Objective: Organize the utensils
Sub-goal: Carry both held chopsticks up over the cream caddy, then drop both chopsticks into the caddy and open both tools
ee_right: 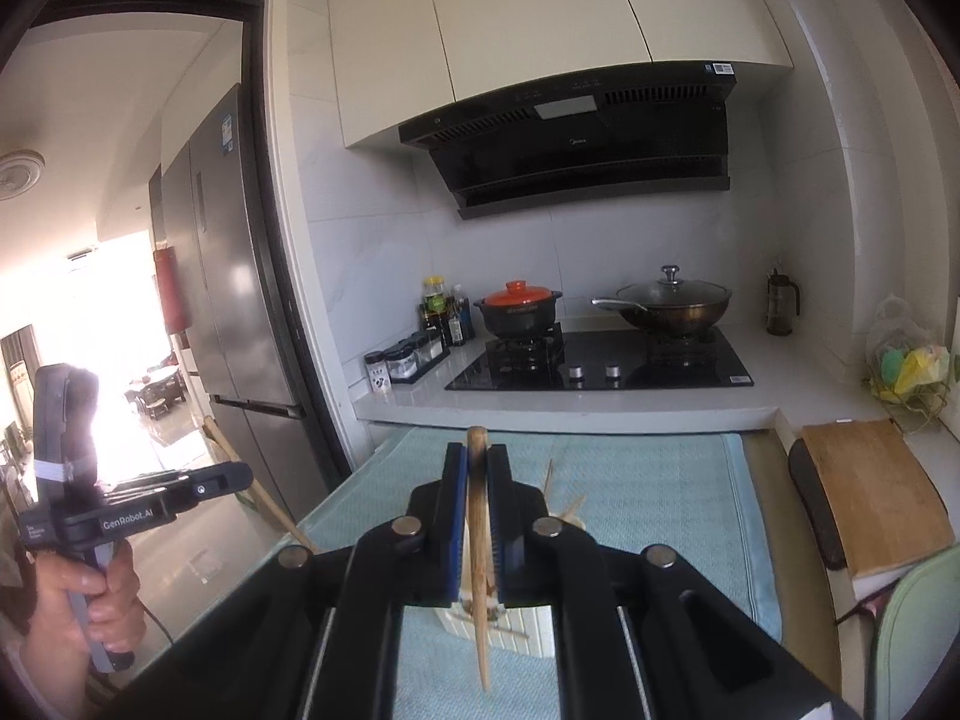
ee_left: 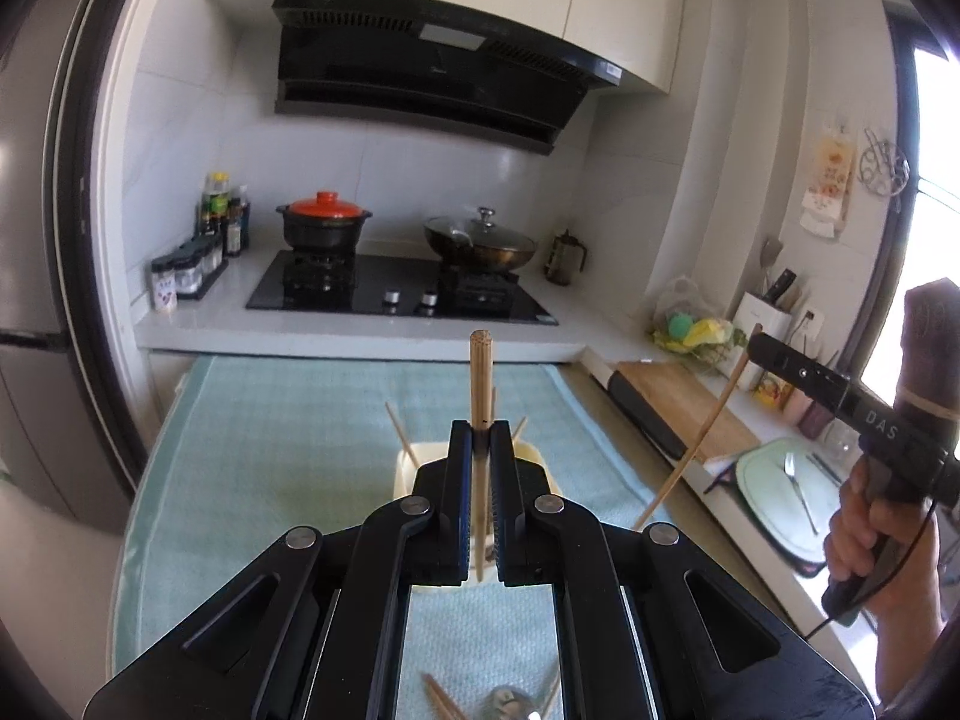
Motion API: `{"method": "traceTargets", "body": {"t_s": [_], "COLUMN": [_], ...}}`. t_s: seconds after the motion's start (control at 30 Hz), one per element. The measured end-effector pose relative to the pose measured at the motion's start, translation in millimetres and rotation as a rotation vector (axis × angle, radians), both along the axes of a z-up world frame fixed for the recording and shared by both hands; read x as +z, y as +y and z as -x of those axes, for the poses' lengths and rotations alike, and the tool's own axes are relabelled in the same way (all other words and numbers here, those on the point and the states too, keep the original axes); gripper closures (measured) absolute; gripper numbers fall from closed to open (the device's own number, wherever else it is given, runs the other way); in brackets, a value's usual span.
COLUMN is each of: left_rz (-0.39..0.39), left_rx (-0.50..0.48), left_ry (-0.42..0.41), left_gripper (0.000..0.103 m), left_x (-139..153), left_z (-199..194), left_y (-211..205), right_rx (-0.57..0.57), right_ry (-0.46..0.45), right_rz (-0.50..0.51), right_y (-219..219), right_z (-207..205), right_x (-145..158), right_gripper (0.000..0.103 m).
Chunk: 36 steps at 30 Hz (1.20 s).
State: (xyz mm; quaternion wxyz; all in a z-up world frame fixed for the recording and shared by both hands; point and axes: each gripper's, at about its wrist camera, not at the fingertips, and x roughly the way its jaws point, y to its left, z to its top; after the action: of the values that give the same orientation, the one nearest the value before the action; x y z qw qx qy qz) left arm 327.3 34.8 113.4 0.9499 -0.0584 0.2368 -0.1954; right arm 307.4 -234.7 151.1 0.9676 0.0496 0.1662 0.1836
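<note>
Nearest in the left wrist view: left tongs clamped on 1 chopstick, held nearly upright, blunt end above the jaws and thin end hanging below. Same story on the other side: right tongs pinched on a second chopstick, tilted slightly, tip dangling free below the jaws.

Just beyond and below both: a cream utensil holder standing on the teal mat that covers the desk, with a few chopsticks already leaning out of it at angles. Loose pieces on the mat at the bottom edge of the left view, probably more chopsticks and a spoon, though too cropped to be sure.

Further right: a wooden cutting board and a pale tray with a fork lying on it. Furthest back: the hob, a red-lidded pot and a lidded wok.

Judged step: carrying both sticks toward the holder for dropping in.

Risks from here:
- Thin round sticks held at 1 point each; likely to swivel or slide in the pads on a quick swing.
- Sticks already in the holder splay outward; a descending tip could strike them, skid off the rim and land on the mat.
- 2 sticks lowered together into 1 opening could cross and jam.
- A side knock might tip the light holder.
</note>
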Motion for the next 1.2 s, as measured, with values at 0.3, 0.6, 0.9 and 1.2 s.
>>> {"method": "traceTargets", "body": {"t_s": [0.3, 0.6, 0.9, 1.2], "left_rz": [-0.055, -0.096, -0.084, -0.163], "left_rx": [-0.005, -0.007, 0.059, 0.072], "left_ry": [0.081, 0.261, 0.277, 0.283], "left_gripper": [0.100, 0.100, 0.045, 0.024], "left_x": [-20.6, -89.2, -102.1, -112.8], "left_z": [-82.3, -131.7, -130.1, -54.7], "left_y": [-36.7, -58.7, -48.7, -22.0], "right_rx": [-0.006, 0.021, -0.009, -0.048], "right_ry": [0.022, 0.297, 0.353, 0.351], "right_rz": [0.029, 0.014, 0.010, 0.087], "right_y": [21.2, 25.9, 25.5, 5.7], "right_z": [-86.0, -162.1, -175.6, -110.8], "right_x": [-2.2, -89.8, -126.0, -116.5], "right_gripper": [0.096, 0.096, 0.051, 0.047]}}
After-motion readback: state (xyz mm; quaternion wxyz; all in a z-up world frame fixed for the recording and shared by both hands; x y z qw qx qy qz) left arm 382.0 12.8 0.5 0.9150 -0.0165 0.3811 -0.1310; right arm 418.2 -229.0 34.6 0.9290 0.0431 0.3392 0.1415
